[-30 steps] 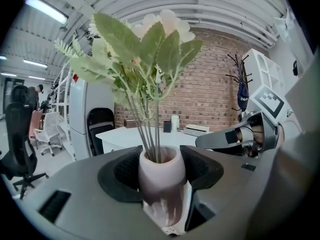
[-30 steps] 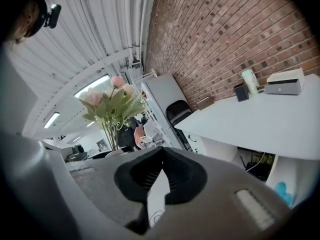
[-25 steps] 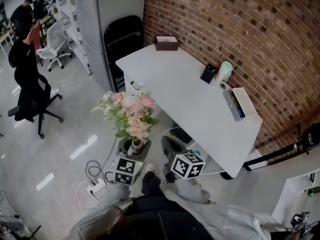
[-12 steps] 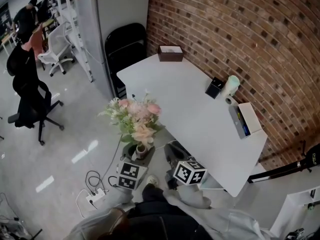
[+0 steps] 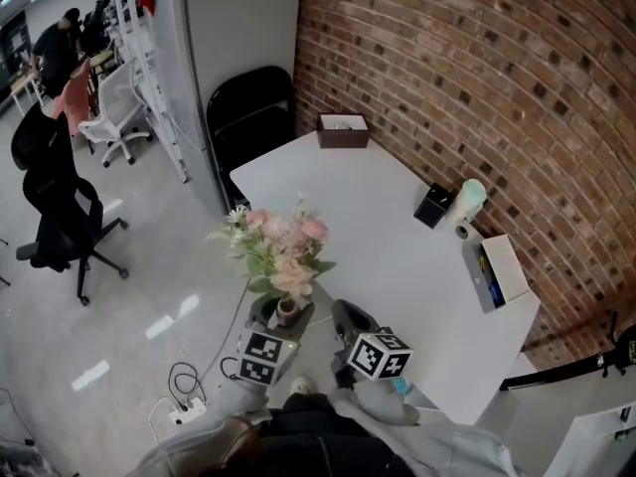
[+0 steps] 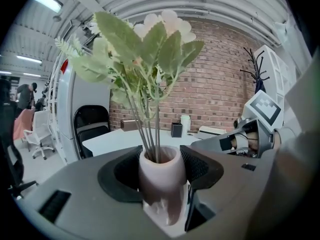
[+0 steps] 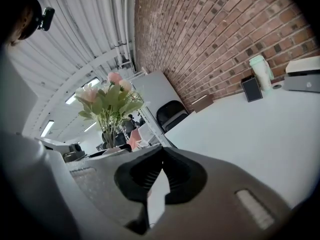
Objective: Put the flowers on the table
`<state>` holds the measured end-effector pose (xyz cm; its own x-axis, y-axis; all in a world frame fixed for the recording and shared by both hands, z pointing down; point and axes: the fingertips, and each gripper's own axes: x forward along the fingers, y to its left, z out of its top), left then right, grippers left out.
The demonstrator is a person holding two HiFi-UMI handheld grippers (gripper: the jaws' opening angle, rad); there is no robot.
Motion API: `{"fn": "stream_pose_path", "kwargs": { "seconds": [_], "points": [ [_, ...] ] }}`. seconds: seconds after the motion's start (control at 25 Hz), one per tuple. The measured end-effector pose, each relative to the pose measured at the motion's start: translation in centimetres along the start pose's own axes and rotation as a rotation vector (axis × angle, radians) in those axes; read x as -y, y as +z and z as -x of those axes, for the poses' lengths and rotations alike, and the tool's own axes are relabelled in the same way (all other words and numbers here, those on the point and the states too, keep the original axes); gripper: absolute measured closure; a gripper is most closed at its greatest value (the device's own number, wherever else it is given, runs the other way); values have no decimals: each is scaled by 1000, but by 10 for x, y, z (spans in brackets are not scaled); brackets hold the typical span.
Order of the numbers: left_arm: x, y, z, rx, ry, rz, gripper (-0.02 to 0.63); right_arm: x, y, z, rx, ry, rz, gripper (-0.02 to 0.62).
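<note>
A white tabletop [image 5: 397, 256] stands against a red brick wall [image 5: 477, 68], with grey floor [image 5: 149, 266] to its left. The left gripper [image 6: 160, 169] has its jaws closed against both sides of a small pale pink vase [image 6: 161, 184], which holds pink and cream artificial flowers [image 5: 283, 246]. The vase is upright, held just off the tabletop's near left edge, over the floor. The right gripper [image 7: 161, 176] is just beside it, jaws pressed together with nothing between them.

Table [image 5: 368, 217] near edge and middle bare; brown box [image 5: 343, 130], black holder [image 5: 433, 207], cup [image 5: 471, 199] line wall side.
</note>
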<state>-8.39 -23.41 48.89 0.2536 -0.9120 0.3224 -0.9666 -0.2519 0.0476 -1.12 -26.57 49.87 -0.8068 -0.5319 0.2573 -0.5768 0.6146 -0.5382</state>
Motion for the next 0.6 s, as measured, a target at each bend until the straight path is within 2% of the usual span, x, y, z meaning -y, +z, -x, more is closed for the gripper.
{"fn": "stream_pose_path", "kwargs": {
  "seconds": [0.28,0.6],
  "points": [
    [-7,10,-27,14,-4,9,371,13,15,-21,-1,16,10,595],
    [-14,14,-45,-6,-23,19,373,24,24,-32,9,-6,-7,595]
  ]
}}
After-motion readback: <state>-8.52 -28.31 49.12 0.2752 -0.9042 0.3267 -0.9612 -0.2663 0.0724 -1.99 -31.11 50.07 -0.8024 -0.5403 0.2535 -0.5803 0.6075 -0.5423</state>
